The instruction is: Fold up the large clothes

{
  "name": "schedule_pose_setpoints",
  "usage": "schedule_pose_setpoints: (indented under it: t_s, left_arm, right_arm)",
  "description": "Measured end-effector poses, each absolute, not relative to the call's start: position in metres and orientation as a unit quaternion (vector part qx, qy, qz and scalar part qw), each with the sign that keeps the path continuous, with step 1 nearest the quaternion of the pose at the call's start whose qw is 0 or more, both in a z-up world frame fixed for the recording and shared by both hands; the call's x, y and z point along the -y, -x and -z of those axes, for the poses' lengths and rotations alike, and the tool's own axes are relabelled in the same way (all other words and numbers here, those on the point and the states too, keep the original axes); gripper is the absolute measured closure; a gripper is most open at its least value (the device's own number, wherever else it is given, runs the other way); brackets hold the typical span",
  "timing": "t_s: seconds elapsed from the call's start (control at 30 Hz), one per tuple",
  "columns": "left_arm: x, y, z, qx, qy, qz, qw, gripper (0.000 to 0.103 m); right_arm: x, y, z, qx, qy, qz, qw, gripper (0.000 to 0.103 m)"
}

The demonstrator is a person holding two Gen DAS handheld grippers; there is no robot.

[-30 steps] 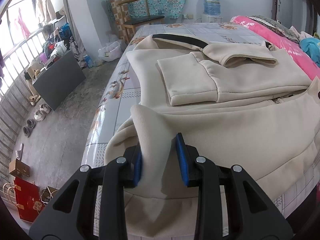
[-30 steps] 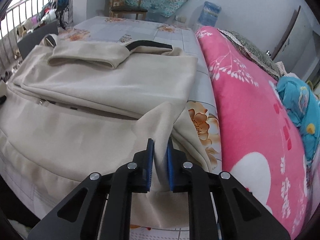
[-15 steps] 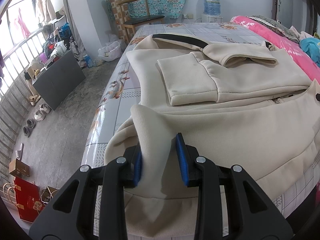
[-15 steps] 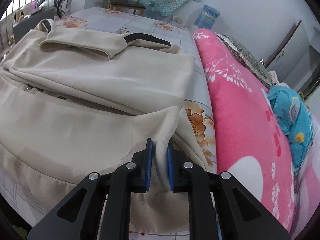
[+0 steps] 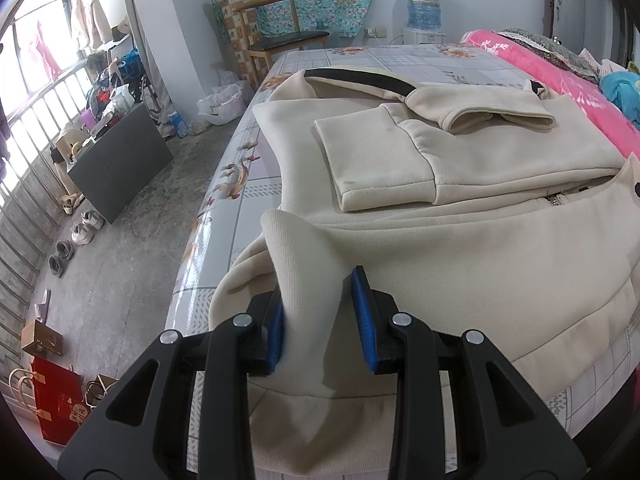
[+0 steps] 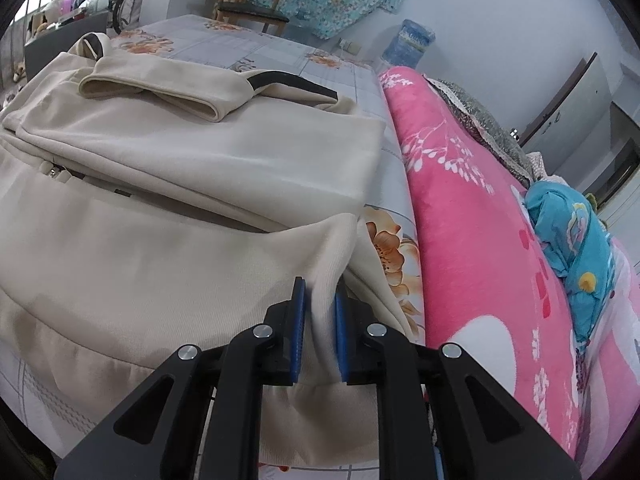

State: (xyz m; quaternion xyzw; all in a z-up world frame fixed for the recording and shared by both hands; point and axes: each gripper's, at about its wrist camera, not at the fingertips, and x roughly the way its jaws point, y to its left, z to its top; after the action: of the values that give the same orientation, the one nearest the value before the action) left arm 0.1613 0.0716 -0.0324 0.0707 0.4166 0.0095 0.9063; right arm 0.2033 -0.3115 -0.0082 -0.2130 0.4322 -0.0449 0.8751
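A large beige zip jacket (image 5: 460,240) lies on the bed with both sleeves folded across its chest and a black collar band at the far end. My left gripper (image 5: 318,314) is shut on the ribbed left corner of the jacket's hem, which stands up between the blue pads. My right gripper (image 6: 320,334) is shut on the right hem corner of the same jacket (image 6: 160,240), lifted a little off the bed. The hem edge between the two grippers hangs toward me.
The bed sheet (image 5: 400,56) has a grey check and flower print. A pink quilt (image 6: 480,240) with a blue bundle (image 6: 572,232) lies along the right. A wooden chair (image 5: 280,36) and water bottle stand beyond. Floor, shoes and a dark cabinet (image 5: 116,164) lie left.
The right gripper has lifted and shifted with its hem corner, so the jacket looks lower and more spread in its view. The left gripper has hardly moved.
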Motion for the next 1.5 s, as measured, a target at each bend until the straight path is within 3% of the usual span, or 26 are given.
schedule_pose_setpoints:
  t_s: [0.57, 0.63, 0.67, 0.73, 0.8, 0.97, 1.2, 1.37, 1.5]
  left_arm:
    - [-0.08, -0.16, 0.032, -0.412, -0.047, 0.001, 0.91, 0.071]
    - [-0.081, -0.16, 0.032, -0.412, -0.045, 0.0, 0.91, 0.067]
    - [-0.081, -0.159, 0.031, -0.411, -0.045, 0.001, 0.911, 0.065]
    - [-0.083, -0.156, 0.027, -0.404, -0.038, 0.006, 0.914, 0.052]
    - [-0.084, -0.151, 0.023, -0.393, -0.036, 0.007, 0.919, 0.049]
    - [-0.081, -0.145, 0.017, -0.38, -0.046, 0.003, 0.924, 0.049]
    - [-0.057, -0.134, -0.018, -0.323, -0.038, 0.06, 0.944, 0.039]
    - [-0.023, -0.171, -0.047, -0.303, -0.079, 0.082, 0.946, 0.039]
    - [-0.008, -0.218, -0.048, -0.345, -0.061, 0.105, 0.931, 0.039]
  right_arm:
    - [0.31, -0.198, 0.008, -0.423, 0.201, 0.063, 0.882, 0.086]
    - [0.313, -0.196, 0.006, -0.422, 0.188, 0.064, 0.885, 0.079]
    - [0.316, -0.194, 0.003, -0.42, 0.174, 0.06, 0.889, 0.069]
    - [0.319, -0.19, -0.002, -0.412, 0.151, 0.049, 0.897, 0.056]
    - [0.322, -0.185, -0.005, -0.404, 0.134, 0.04, 0.904, 0.053]
    - [0.333, -0.185, -0.004, -0.41, 0.105, 0.041, 0.905, 0.053]
    - [0.329, -0.178, -0.038, -0.378, 0.025, -0.024, 0.925, 0.053]
    - [0.306, -0.218, -0.066, -0.386, -0.01, -0.105, 0.916, 0.053]
    - [0.289, -0.272, -0.07, -0.426, -0.076, -0.175, 0.885, 0.053]
